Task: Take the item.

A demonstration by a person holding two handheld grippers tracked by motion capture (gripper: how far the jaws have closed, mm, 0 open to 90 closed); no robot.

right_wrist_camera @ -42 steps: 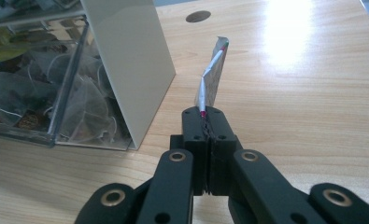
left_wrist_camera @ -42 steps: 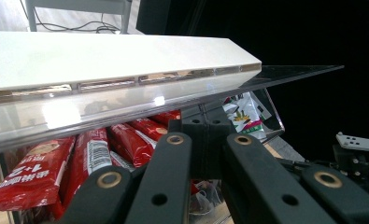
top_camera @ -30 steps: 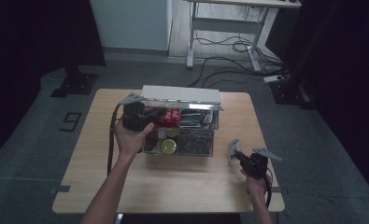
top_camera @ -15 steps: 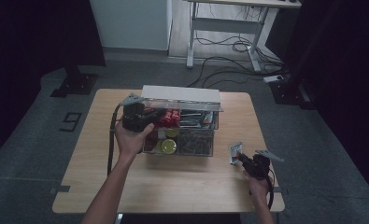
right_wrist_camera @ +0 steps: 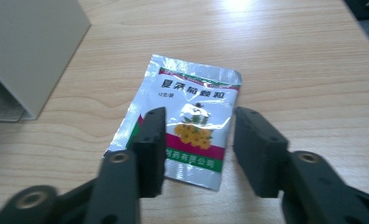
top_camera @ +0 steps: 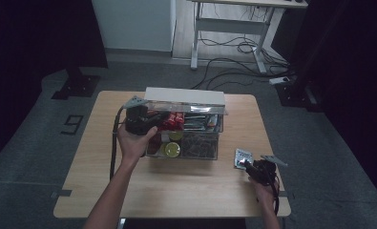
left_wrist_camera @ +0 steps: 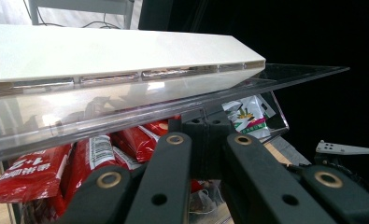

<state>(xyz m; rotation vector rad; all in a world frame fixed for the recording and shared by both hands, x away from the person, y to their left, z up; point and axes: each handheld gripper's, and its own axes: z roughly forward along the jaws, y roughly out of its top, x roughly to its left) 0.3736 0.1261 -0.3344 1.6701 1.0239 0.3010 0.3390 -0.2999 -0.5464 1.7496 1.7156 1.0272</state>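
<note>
Two grippers are seen at work over the tabletop (top_camera: pixel 105 191). The right gripper (top_camera: pixel 246 163) is held low at the right front of the tabletop, and its jaws have just been opening: they are now spread, with the silver sachet (right_wrist_camera: pixel 184 122) lying flat on the wood beneath the gap between them, no pad pressing on it. In the earlier high views the sachet was seen raised at the jaw tips; now it rests flat on the wood, just right of the clear box (top_camera: pixel 210 148). The sachet is therefore judged to have been released and set down, so this step of taking it out of the box appears done.

The left gripper (left_wrist_camera: pixel 205 140) is kept at the left end of the box, its jaws pressed together under the raised transparent lid (left_wrist_camera: pixel 275 77), which appears to be propped open by it; whether the lid edge is actually pinched cannot be told. Red packets (left_wrist_camera: pixel 98 149) and another sachet (left_wrist_camera: pixel 247 119) are seen inside.

Much is hard to make out: the box's lower contents are blurred, the print on the sachet is too small to read reliably, and the right hand (top_camera: pixel 265 188) is partly cut off at the bottom edge.
</note>
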